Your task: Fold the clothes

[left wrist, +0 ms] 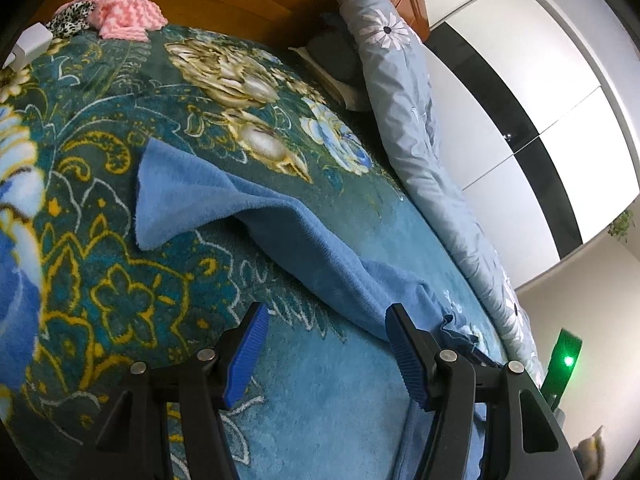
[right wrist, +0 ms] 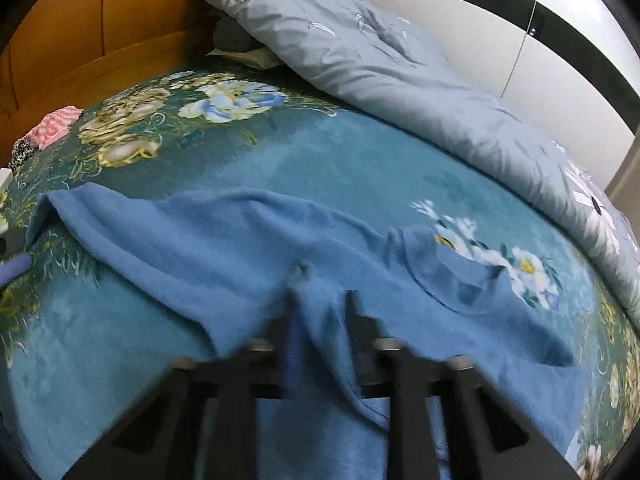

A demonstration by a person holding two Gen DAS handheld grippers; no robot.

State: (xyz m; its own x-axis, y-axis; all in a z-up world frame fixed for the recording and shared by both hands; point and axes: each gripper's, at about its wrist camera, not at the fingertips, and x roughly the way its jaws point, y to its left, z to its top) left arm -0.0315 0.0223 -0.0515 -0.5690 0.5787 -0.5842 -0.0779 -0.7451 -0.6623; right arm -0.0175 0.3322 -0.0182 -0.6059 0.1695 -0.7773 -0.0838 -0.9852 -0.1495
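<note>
Bed (left wrist: 120,240) covered by a teal floral blanket (right wrist: 320,152). Blue fleece garment (left wrist: 280,224) lies crumpled on the blanket, in the half nearer the cameras, stretched across the bed's width; one loose corner is flipped up toward the headboard side in the left wrist view.

Left hand-held gripper (left wrist: 326,350): jaws stand apart, blue pads visible, nothing between them. It hangs just above the blanket, right finger just beside the garment's near edge; contact cannot be judged.

Right hand-held gripper (right wrist: 320,316): picture blurred here. Jaws drawn together with a fold of the blue fleece garment (right wrist: 224,248) pinched between them; cloth bunches up and drapes over the fingers.

Grey-blue quilt (right wrist: 400,72) with daisy print is heaped along the bed's far side edge, next to the white wardrobe (left wrist: 520,100). Pink knitted item (left wrist: 128,16) and a leopard-print cloth (left wrist: 72,20) sit at the headboard corner, well apart from the garment. Wooden headboard (right wrist: 80,32) behind.
</note>
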